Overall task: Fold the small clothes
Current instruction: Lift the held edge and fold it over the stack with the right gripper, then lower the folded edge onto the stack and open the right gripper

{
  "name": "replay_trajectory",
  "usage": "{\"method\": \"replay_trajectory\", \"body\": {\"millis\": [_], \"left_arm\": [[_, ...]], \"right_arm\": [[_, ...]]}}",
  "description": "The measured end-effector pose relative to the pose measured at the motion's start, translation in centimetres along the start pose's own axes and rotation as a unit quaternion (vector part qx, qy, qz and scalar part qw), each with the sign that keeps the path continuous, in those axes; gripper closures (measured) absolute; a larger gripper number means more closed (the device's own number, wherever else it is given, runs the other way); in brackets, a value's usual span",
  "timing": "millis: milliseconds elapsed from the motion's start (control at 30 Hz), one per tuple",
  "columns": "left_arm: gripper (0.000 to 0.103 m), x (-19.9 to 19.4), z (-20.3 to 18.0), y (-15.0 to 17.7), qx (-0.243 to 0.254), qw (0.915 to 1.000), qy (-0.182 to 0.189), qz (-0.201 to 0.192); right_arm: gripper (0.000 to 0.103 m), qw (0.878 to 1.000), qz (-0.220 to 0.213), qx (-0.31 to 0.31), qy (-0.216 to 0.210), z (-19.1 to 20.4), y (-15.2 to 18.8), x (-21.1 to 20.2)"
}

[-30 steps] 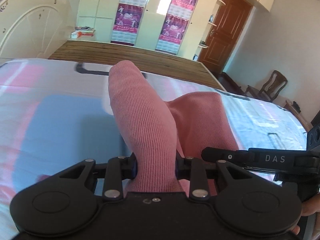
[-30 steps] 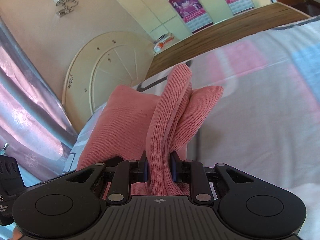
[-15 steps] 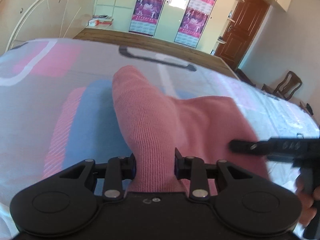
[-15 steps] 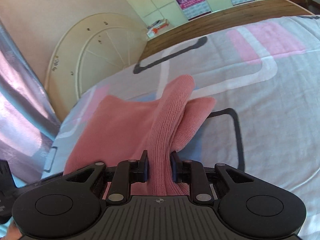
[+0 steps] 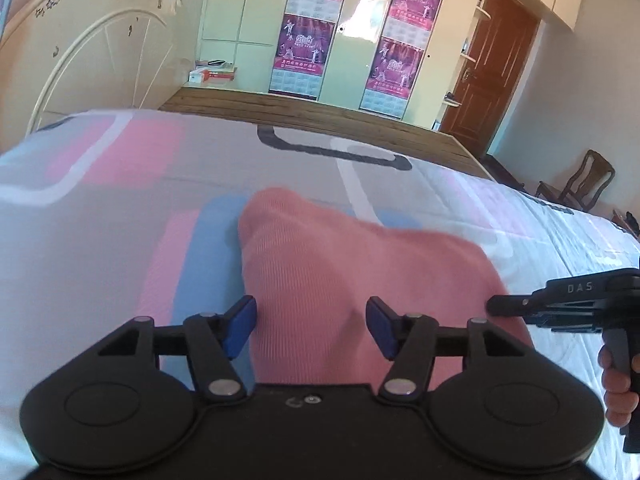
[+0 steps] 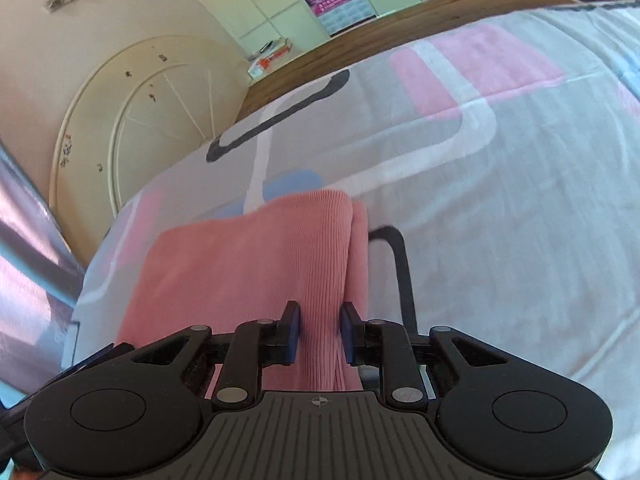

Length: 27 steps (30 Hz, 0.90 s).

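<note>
On patterned bedsheet (image 5: 120,240), ribbed pink garment (image 5: 340,264) lies folded; left gripper (image 5: 312,326) just released, right gripper (image 6: 318,334) pinches it.

The garment (image 5: 360,272) lies flat on the bed (image 5: 120,208), directly ahead of both grippers. In the left wrist view, the left hand-held gripper (image 5: 311,322) sits at the garment's near edge, with the right hand-held gripper (image 6: 319,334) to its right. A headboard (image 5: 80,60) stands behind the bed on the left. A wardrobe (image 5: 352,28) stands behind the bed, with a door (image 5: 496,72) to its right. A chair (image 5: 580,180) stands to the right of the bed.
</note>
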<state>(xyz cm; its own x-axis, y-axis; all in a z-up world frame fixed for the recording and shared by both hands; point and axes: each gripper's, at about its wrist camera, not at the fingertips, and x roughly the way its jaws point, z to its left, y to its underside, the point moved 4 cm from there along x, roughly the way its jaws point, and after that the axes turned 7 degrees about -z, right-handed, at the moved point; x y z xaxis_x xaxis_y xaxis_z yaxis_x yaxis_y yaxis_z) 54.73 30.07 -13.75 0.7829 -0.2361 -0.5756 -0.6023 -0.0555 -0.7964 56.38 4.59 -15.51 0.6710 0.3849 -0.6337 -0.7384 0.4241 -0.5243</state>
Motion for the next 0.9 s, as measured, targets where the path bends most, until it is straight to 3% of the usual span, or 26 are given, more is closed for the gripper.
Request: {"method": "replay_trajectory", "body": {"millis": [133, 267, 367, 500, 700, 900], "left_arm": [[0.047, 2.5, 0.4, -0.8, -0.017, 0.9997, -0.018, 0.001], [0.045, 4.5, 0.4, -0.4, -0.008, 0.9991, -0.042, 0.006], [0.041, 4.7, 0.5, 0.0, -0.004, 0.9988, -0.048, 0.005], [0.041, 3.5, 0.4, 0.0, -0.01, 0.9989, -0.047, -0.002], [0.044, -0.6, -0.2, 1.1, 0.009, 0.9992, -0.036, -0.012], [0.043, -4.3, -0.5, 4.3, 0.006, 0.9992, -0.04, -0.003]], "right_arm": [[0.081, 1.0, -0.008, 0.009, 0.005, 0.3, -1.6, 2.0], [0.088, 0.999, -0.02, -0.048, 0.013, 2.0, -2.0, 3.1], [0.091, 0.994, -0.039, -0.098, 0.037, 2.8, -2.1, 3.4], [0.091, 0.993, -0.039, -0.091, 0.067, 0.9, -2.1, 3.3], [0.09, 0.996, -0.028, -0.076, 0.033, 0.5, -1.0, -1.8], [0.089, 0.997, -0.002, -0.083, 0.003, 0.8, 4.2, -6.6]]}}
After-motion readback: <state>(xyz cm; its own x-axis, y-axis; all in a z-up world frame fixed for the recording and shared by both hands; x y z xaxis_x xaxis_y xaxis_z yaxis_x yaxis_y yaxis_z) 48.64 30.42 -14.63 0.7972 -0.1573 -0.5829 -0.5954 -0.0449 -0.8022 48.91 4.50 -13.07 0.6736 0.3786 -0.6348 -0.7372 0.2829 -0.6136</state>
